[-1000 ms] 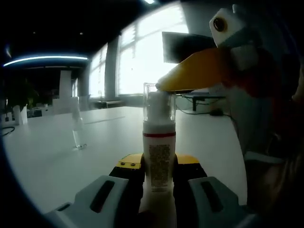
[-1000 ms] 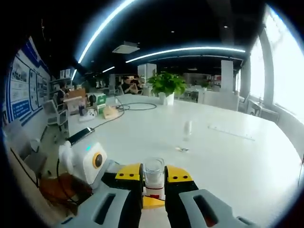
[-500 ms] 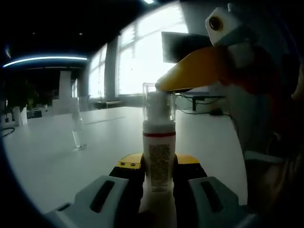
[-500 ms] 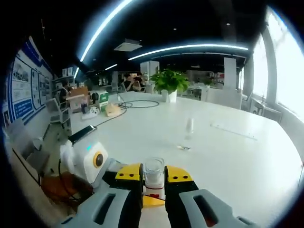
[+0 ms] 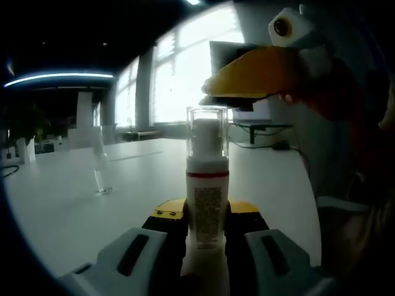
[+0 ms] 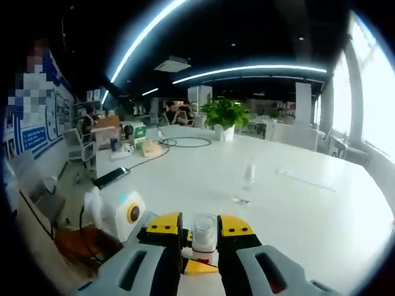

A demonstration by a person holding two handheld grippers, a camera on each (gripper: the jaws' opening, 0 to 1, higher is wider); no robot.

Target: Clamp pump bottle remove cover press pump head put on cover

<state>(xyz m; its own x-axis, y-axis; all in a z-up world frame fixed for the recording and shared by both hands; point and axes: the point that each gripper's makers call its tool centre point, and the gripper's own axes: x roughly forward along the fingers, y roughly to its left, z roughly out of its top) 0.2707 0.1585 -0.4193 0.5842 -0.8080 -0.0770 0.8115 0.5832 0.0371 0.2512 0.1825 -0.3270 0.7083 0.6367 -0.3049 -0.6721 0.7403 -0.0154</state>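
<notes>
A white pump bottle (image 5: 207, 185) with a red band stands upright, and my left gripper (image 5: 207, 214) is shut on its body. A clear cover (image 5: 207, 132) sits over the pump head. My right gripper (image 5: 225, 97), with yellow jaws, hovers just above the cover without touching it. In the right gripper view I look down on the cover (image 6: 203, 228) from above. It shows in the gap of my right gripper (image 6: 201, 223), whose jaws stand apart on either side.
The bottle stands over a large white table (image 6: 296, 209). A small clear bottle (image 5: 102, 179) (image 6: 247, 182) stands farther out on it. A potted plant (image 6: 225, 114), cables and a dark phone (image 6: 111, 177) lie at the far end. A monitor (image 5: 229, 57) is behind the right gripper.
My right gripper has let go of the cover and risen above it. The cover has stayed on the pump bottle, and the left gripper has not moved.
</notes>
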